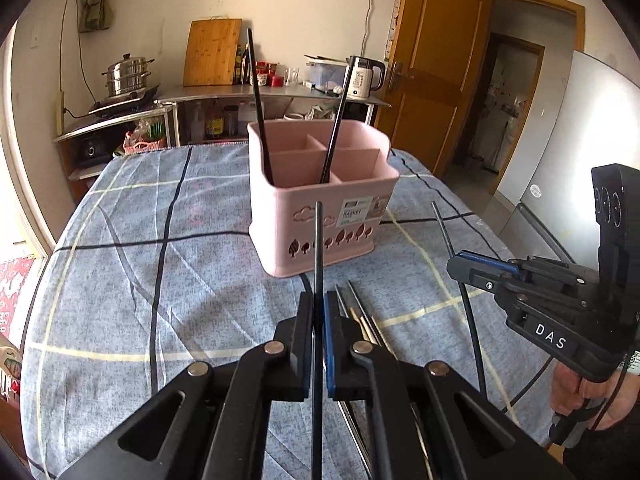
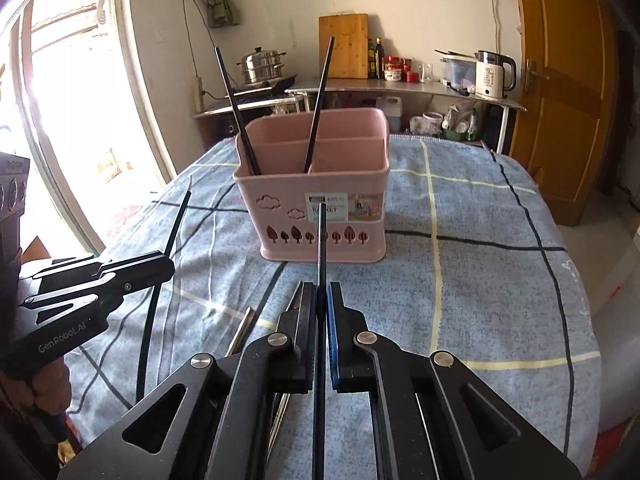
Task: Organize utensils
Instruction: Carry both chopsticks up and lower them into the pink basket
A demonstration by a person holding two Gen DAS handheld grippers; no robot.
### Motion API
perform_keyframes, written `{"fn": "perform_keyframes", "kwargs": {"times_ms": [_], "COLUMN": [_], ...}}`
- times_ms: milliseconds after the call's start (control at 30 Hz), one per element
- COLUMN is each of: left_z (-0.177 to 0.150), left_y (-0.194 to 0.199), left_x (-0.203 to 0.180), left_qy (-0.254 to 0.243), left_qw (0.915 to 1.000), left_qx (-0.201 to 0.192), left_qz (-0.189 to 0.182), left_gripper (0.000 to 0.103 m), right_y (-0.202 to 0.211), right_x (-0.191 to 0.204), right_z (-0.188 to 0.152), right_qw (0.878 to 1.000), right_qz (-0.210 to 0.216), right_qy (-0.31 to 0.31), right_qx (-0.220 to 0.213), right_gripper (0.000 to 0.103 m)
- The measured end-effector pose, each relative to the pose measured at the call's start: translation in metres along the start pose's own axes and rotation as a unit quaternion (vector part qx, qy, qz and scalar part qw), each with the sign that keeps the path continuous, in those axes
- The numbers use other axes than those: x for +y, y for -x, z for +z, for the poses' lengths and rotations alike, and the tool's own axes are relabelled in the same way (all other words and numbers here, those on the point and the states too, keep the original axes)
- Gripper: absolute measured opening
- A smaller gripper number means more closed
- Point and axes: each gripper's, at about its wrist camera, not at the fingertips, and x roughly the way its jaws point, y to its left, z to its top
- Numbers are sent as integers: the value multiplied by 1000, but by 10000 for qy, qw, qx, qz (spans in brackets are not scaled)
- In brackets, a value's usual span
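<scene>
A pink utensil basket (image 1: 320, 216) with compartments stands mid-table; it also shows in the right wrist view (image 2: 316, 216). Two black chopsticks (image 1: 260, 112) lean in its front compartment, also visible in the right wrist view (image 2: 318, 108). My left gripper (image 1: 319, 300) is shut on a black chopstick (image 1: 318, 248) that points up toward the basket. My right gripper (image 2: 322, 292) is shut on another black chopstick (image 2: 321, 240). Each gripper shows in the other's view, the right one (image 1: 460, 268) and the left one (image 2: 168, 264). Several more chopsticks (image 1: 360, 316) lie on the cloth below.
The table has a blue checked cloth (image 1: 160, 280). Behind it stand a steel counter (image 1: 272, 92) with a cutting board, jars and a white kettle (image 1: 364, 76), a steamer pot (image 1: 126, 76), a wooden door (image 1: 432, 60) and a window at left (image 2: 60, 100).
</scene>
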Motion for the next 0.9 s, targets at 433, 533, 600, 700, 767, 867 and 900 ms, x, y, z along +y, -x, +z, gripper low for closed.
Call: {"fn": "perform_keyframes", "kwargs": {"times_ms": [433,533,600,700,767,867,900], "left_z": [41,46,48,52,54,54,55], "left_y": [37,42,43,44,44,44,44], "left_x": [5,6,6,8,8,8,7], "left_qy": [-116,-153,-157,-165,-167,-196,-203], "left_qw": [9981,9973,9971,9970,9971,9971,9972], "left_qx": [-605,-712,-738,-752,-741,-731,-719], "left_qz": [-89,-78,-70,-59,-57,-39,-47], "left_gripper": [5,5,5,5,5,5,5], "right_y": [38,44,46,46,47,48,48], "right_x": [-4,-4,-4,-4,-5,-3,-3], "right_z": [33,37,39,41,42,44,45], "right_qw": [9977,9971,9968,9965,9964,9962,9962], "right_qz": [-76,-89,-96,-86,-80,-56,-42], "right_qy": [87,126,144,166,183,216,227], "right_qx": [-667,-745,-780,-812,-821,-837,-841], "right_gripper": [5,5,5,5,5,5,5]}}
